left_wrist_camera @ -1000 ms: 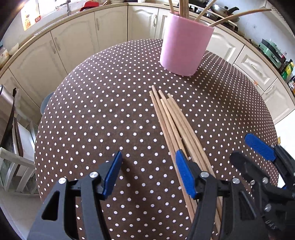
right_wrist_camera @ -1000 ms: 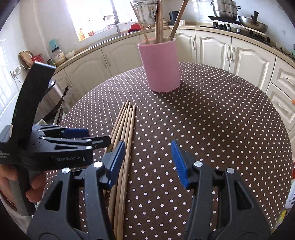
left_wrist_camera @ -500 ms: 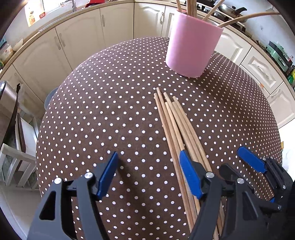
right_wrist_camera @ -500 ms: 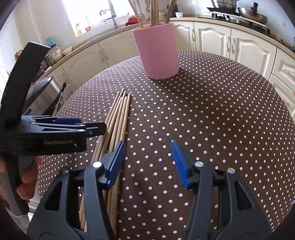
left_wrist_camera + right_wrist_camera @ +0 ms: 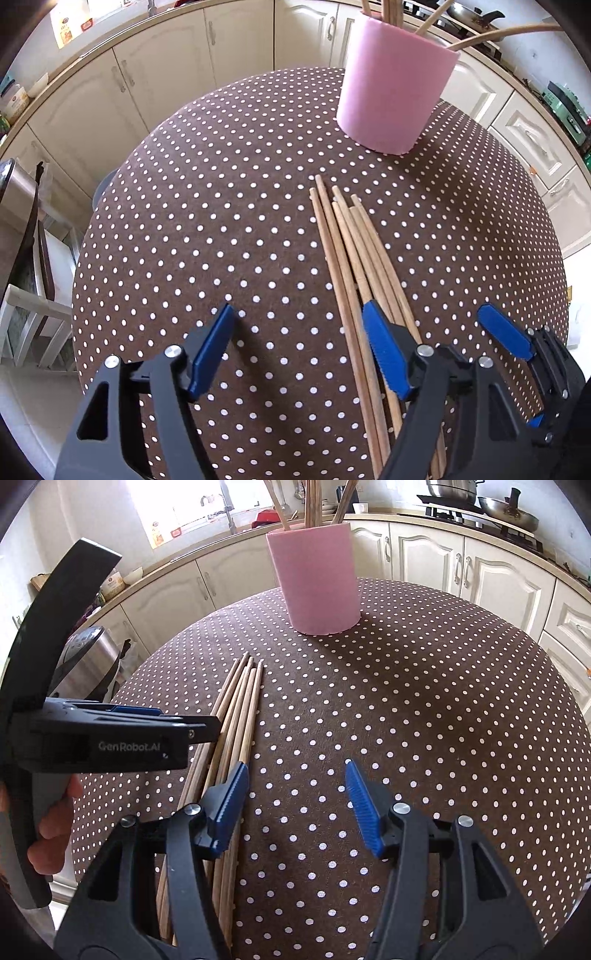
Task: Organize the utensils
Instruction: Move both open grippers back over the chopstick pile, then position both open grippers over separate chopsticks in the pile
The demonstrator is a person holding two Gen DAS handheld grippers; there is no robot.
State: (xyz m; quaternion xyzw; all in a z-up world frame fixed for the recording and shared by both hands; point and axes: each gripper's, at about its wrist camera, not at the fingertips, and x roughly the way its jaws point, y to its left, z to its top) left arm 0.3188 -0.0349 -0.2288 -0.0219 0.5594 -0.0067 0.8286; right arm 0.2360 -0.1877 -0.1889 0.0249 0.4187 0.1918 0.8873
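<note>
The left hand-held gripper [image 5: 297,349] hangs over the dotted brown surface [image 5: 221,221] with its jaws opening and nothing between them; its right pad sits above the near part of the wooden chopsticks [image 5: 347,243]. These lie bundled flat on the surface, tips toward the pink holder [image 5: 391,88], which stands upright behind them with more sticks inside. Right of the bundle, the right hand-held gripper [image 5: 293,805] hovers, jaws opening and empty.
</note>
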